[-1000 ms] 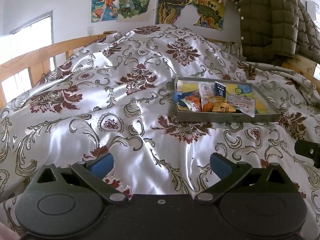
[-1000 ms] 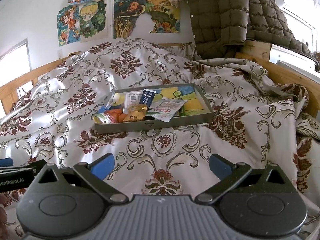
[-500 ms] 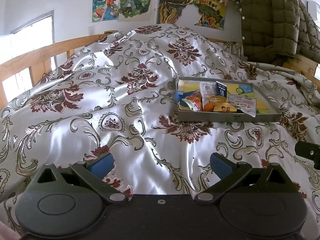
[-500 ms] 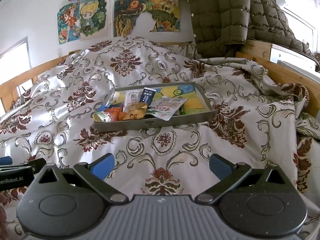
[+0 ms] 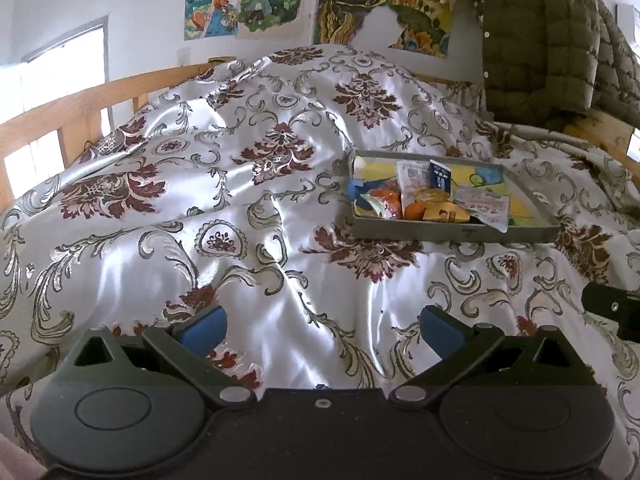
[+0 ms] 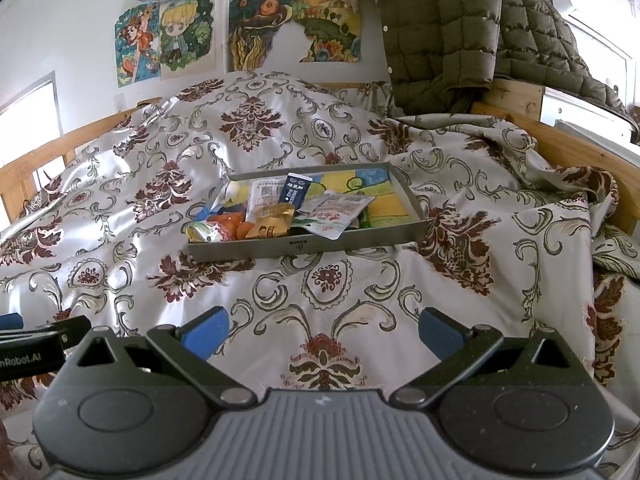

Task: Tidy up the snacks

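Centrally, the grey tray [image 6: 304,245] rests on the bed's patterned satin bedspread [image 6: 328,280], at the 12 o'clock position ahead of the right claw [image 6: 322,330] and at roughly 1 o'clock ahead of the left claw [image 5: 320,330].

Tray contents, right wrist view:
- A dark blue packet [image 6: 295,191] stands tilted near the tray's middle, leaning against a white packet [image 6: 262,196] at its 9 o'clock side.
- A white-and-red sachet [image 6: 336,214] lies at 3 o'clock of the blue packet, its lower corner overhanging the front wall.
- A yellow-brown packet [image 6: 272,222] lies at 6 o'clock of the blue packet, close to the front wall.
- Orange snacks [image 6: 232,224] and a green-yellow wrapper [image 6: 204,232] occupy the 9 o'clock end.
- The 3 o'clock end of the tray floor shows a yellow, blue and green printed lining [image 6: 380,196], bare of snacks.

Claw state:
- Left claw: released, blue pads wide apart, nothing between them, held above the bedspread well short of the tray.
- Right claw: released, blue pads wide apart, nothing between them, also well short of the tray.
- Each claw shows at the edge of the other's view; the left one appears at 9 o'clock in the right wrist view.

Surroundings: a wooden bed rail [image 5: 80,96] runs along the 9 o'clock side. An olive quilted jacket [image 6: 448,28] hangs at 1 o'clock beyond the tray. Cartoon posters [image 6: 168,36] are fixed to the wall at 11 o'clock.
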`<state>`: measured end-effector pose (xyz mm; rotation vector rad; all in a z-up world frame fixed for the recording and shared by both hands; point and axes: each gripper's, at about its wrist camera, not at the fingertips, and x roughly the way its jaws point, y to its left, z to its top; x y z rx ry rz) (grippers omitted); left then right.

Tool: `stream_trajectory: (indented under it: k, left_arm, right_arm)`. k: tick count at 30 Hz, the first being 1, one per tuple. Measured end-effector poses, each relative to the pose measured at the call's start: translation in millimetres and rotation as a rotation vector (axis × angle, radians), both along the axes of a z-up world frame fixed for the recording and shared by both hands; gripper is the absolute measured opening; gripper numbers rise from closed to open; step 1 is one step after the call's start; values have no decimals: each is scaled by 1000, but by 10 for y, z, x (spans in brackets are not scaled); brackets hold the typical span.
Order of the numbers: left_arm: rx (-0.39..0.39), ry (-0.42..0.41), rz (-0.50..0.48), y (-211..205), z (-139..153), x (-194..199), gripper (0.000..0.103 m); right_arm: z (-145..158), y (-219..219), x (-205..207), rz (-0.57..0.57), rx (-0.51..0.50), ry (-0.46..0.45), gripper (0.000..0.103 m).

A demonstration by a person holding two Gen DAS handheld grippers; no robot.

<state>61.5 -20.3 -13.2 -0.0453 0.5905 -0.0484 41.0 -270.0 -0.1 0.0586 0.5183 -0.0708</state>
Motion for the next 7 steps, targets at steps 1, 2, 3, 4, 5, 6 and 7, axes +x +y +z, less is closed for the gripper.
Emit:
stream_trajectory:
  k: [1,2,3,4,5,6,7]
  left_arm:
    - [0,4,-5,-2,-6,4,102]
    - [-1,4,-9,-17,-7,3,102]
    - [-1,1,-10,-32,-8,-4,102]
    - [0,-4,-11,-27,-7,-11,102]
    - [1,-7,-14,-31,-4,-16,102]
    - [1,-9,-15,-40,-2,-21,102]
    - [1,-9,-18,-45,0,-23,102]
  right_arm:
    - [-1,0,-1,0,0,0,103]
    - [1,0,0,0,0,0,103]
    - [2,0,0,0,0,0,103]
    - [-8,-5,-3,1,-1,1,103]
    - [-12,-8,-8,1,-2,1,103]
    - [-8,-5,-4,1,-1,1,103]
    - [-9,-6,-5,0,-2,2,103]
